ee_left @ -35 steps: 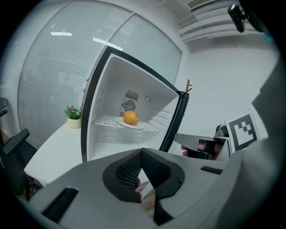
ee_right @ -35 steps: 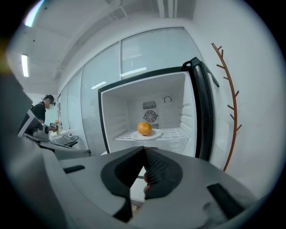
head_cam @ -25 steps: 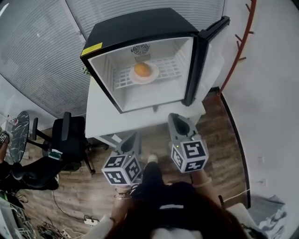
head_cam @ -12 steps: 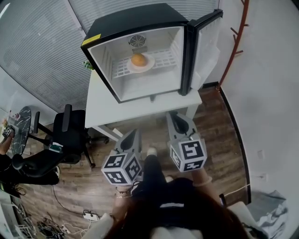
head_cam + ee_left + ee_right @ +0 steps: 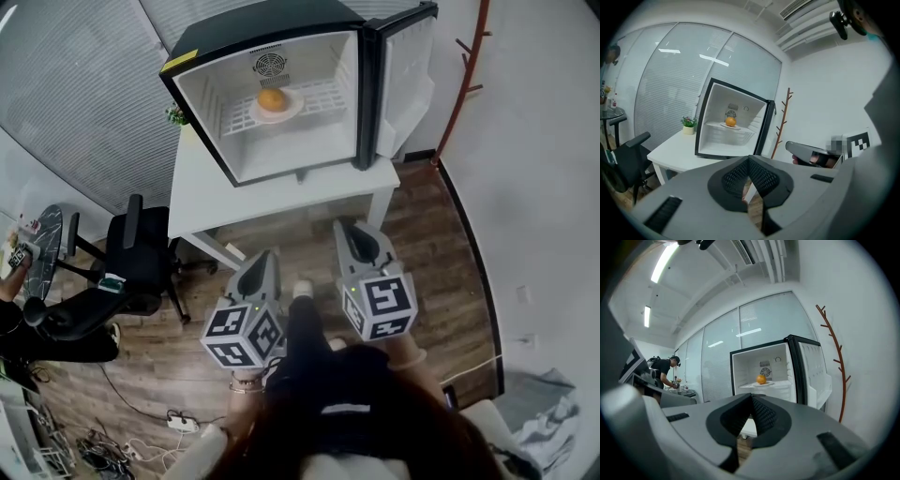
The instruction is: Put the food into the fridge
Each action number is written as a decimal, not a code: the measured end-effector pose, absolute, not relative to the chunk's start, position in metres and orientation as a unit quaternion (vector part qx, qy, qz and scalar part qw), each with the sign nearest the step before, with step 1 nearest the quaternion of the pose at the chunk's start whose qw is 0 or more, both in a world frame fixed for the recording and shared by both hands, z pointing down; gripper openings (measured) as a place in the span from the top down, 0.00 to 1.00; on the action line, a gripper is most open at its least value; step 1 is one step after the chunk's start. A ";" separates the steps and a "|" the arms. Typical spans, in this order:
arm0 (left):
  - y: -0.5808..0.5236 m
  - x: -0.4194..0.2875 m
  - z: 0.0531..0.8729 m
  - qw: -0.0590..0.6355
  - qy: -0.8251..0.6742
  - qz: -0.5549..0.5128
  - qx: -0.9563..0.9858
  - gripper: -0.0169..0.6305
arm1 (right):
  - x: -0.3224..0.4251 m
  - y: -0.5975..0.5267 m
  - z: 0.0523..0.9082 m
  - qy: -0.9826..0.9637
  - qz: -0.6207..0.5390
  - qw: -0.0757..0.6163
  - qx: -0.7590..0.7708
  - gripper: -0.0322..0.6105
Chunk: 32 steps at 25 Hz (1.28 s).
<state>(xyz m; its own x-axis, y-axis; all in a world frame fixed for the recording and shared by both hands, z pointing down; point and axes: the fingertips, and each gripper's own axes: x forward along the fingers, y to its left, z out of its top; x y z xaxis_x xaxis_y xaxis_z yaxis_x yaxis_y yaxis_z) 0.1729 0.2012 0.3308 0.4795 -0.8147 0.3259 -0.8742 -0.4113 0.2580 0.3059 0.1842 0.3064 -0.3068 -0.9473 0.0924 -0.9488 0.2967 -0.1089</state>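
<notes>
1. Nothing gripped in the left grey plastic two-jaw gripper (image 5: 265, 262): jaws pressed pad against pad, empty, tipped slightly downward toward the table.
2. Same for the right grey plastic two-jaw gripper (image 5: 352, 234): jaws closed on each other, carrying nothing, aimed about level at the open cabinet.
3. Both held side by side in front of the person's body, above the brown wood-plank floor (image 5: 441, 272) and well short of the small white rectangular table (image 5: 211, 202).
4. On that table, the small black fridge with a white inside (image 5: 272, 42), its door (image 5: 405, 70) swung wide open on the right.
5. Inside, on the white wire shelf (image 5: 323, 94), a round white plate (image 5: 294, 107) bearing the round orange fruit (image 5: 271, 99), roughly mid-shelf, below the fan grille in the back wall.
6. Judged from this: food already in place, so the main part of the task done. No further food in view in either gripper or beside the fridge.
7. Possibly left: shutting the door, though not named in the task sentence. Would call for bringing one gripper up to the door's free edge, well apart from both at present.
8. Off to the sides and not involved: a black office chair (image 5: 141, 272), a small potted green plant (image 5: 173, 115) just beside the fridge, and a reddish-brown branch-shaped coat stand (image 5: 464, 84) by the wall.
</notes>
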 end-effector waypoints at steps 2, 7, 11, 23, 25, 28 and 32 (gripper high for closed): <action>0.208 0.173 0.331 0.201 -0.505 0.073 0.836 0.98 | 0.305 0.193 0.304 -0.808 0.068 0.002 0.585 0.95; 0.222 0.174 0.334 0.206 -0.502 0.072 0.837 0.98 | 0.303 0.212 0.307 -0.812 0.068 0.006 0.580 0.95; 0.235 0.176 0.339 0.207 -0.500 0.076 0.837 0.98 | 0.303 0.225 0.311 -0.813 0.064 0.011 0.579 0.96; 0.250 0.171 0.340 0.210 -0.500 0.082 0.836 0.98 | 0.297 0.237 0.314 -0.812 0.061 0.014 0.580 0.96; 0.252 0.168 0.341 0.210 -0.501 0.083 0.835 0.98 | 0.295 0.236 0.315 -0.812 0.062 0.015 0.581 0.96; 0.251 0.164 0.342 0.210 -0.504 0.085 0.834 0.98 | 0.292 0.234 0.315 -0.812 0.063 0.014 0.580 0.96; 0.246 0.161 0.342 0.211 -0.506 0.086 0.832 0.98 | 0.289 0.230 0.316 -0.813 0.064 0.015 0.578 0.96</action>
<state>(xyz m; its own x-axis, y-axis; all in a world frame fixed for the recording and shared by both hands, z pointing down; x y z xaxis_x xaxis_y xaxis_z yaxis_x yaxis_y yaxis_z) 0.1614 0.2462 0.3418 0.4734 -0.8057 0.3561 -0.8781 -0.3993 0.2637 0.2886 0.2296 0.3163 -0.3318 -0.9382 0.0988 -0.9420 0.3239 -0.0876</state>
